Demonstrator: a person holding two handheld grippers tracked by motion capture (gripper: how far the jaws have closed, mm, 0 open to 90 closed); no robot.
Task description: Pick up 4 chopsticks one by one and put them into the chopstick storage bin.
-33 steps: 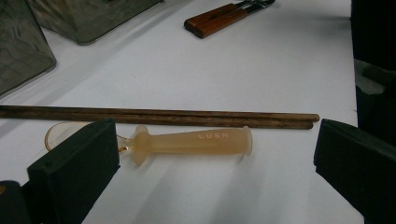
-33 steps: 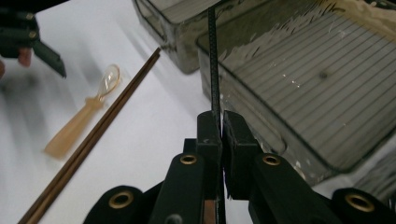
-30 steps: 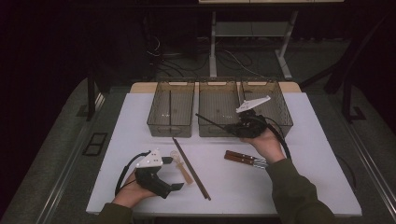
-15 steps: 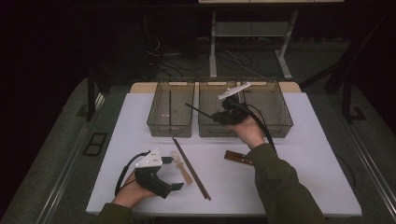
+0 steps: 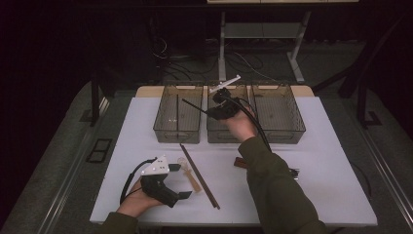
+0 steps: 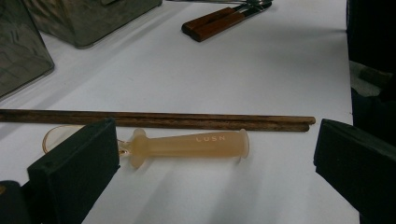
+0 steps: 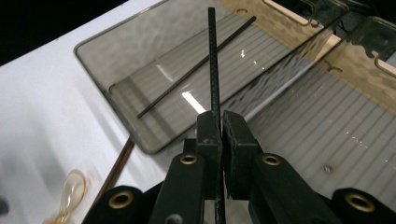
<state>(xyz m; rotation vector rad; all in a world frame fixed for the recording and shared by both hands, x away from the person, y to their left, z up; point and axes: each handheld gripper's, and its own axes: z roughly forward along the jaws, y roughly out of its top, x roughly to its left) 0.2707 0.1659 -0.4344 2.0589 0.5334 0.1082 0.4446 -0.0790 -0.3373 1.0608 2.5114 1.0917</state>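
My right gripper is shut on a thin black chopstick. It hangs above the wall between the left tray and the middle tray, and the stick's tip reaches over the left one. A second black chopstick lies slantwise on the left tray's floor. My left gripper rests near the front left of the white table, open, with its jaws on either side of an amber translucent spoon.
A pair of brown wooden chopsticks lies just beyond the spoon. Wood-handled cutlery lies mid-table, partly under the right sleeve. A third clear tray stands at the back right.
The right hand has carried the black chopstick leftward, from over the right tray to the left and middle trays. The left gripper has kept still.
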